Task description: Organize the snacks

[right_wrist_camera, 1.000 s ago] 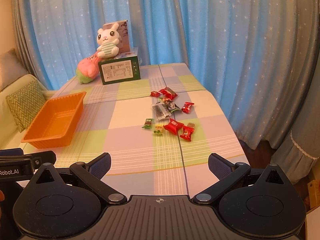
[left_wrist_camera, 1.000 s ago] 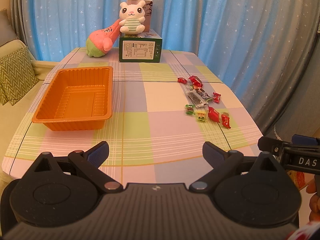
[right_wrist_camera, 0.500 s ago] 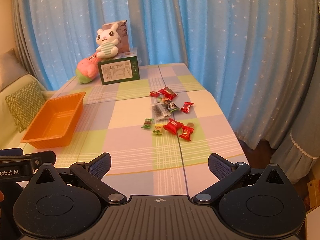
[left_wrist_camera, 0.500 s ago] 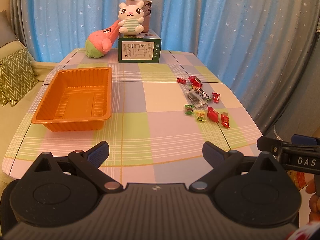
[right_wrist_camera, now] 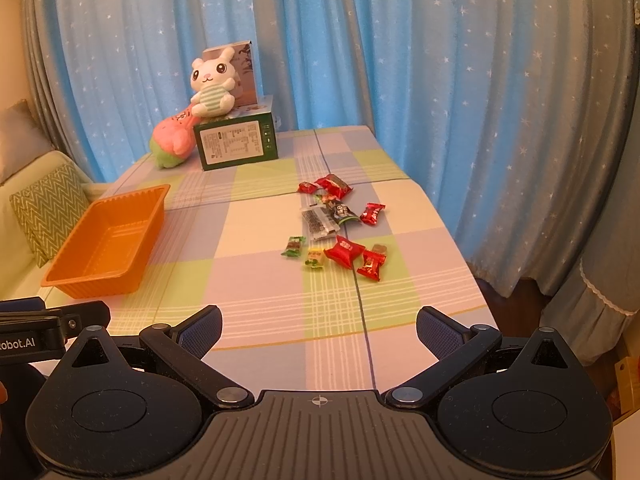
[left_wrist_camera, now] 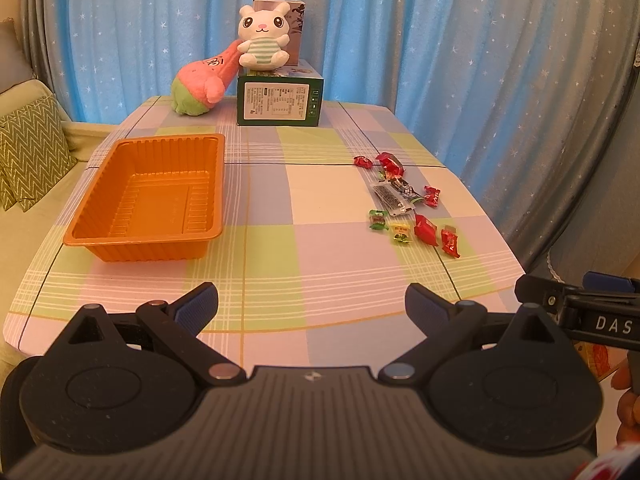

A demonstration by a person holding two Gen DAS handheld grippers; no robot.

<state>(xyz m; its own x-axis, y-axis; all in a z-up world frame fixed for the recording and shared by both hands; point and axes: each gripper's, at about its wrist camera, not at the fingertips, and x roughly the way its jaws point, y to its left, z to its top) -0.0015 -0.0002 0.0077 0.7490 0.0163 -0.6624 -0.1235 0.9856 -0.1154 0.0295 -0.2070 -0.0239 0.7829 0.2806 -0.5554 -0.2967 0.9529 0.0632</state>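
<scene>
- The left gripper point(left_wrist_camera: 312, 304) hangs above the near edge of the checked tablecloth point(left_wrist_camera: 332, 248), fingers spread wide, grasping nothing.
- The right gripper point(right_wrist_camera: 318, 328) is likewise spread and empty.
- Small wrapped snacks point(right_wrist_camera: 336, 224) lie scattered on the table's right side, well apart from the empty orange plastic tray point(left_wrist_camera: 148, 196) on the left.

Both views seem to have crept slightly nearer the table point(left_wrist_camera: 328, 256); nothing on it moved.

L gripper point(left_wrist_camera: 312, 304) & R gripper point(right_wrist_camera: 319, 325) both wide apart.
</scene>
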